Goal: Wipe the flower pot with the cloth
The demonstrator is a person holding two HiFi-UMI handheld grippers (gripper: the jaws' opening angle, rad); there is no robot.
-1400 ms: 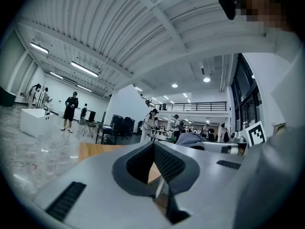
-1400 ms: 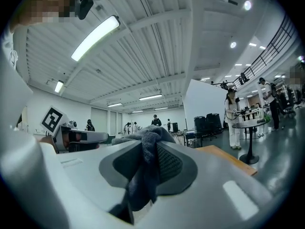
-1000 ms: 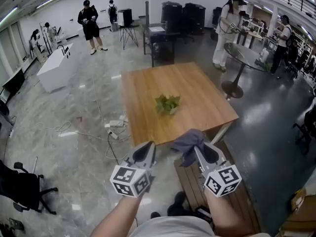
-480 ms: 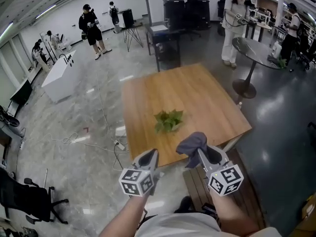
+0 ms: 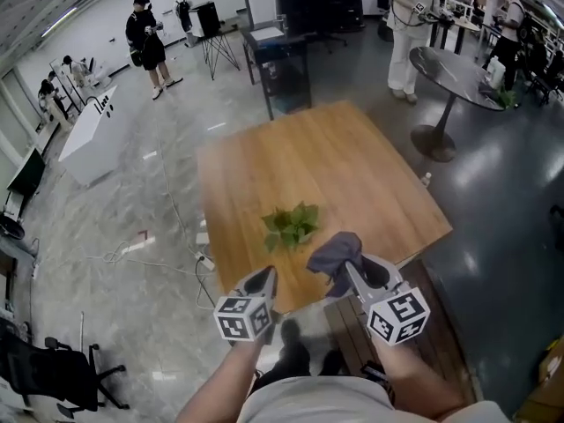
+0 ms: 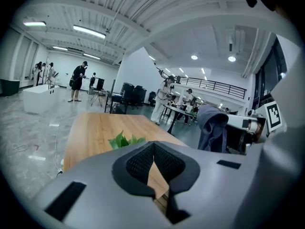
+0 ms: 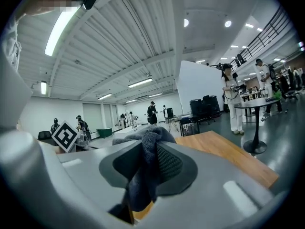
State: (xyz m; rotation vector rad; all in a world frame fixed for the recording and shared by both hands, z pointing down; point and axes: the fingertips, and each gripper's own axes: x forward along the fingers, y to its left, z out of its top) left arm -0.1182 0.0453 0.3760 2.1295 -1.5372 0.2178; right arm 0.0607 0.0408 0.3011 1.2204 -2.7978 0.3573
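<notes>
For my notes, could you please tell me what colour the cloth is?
Dark grey-blue; the right gripper view shows the cloth best.

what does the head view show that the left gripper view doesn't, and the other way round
Only the head view: an office chair, and the left claw from above with its marker cube. Only the left gripper view: ceiling lights, and that claw's jaws together with nothing between. Both: the wooden table, the leafy plant on it, and the grey cloth held in the right claw.

Leafy flower pot, bunched grey cloth
</notes>
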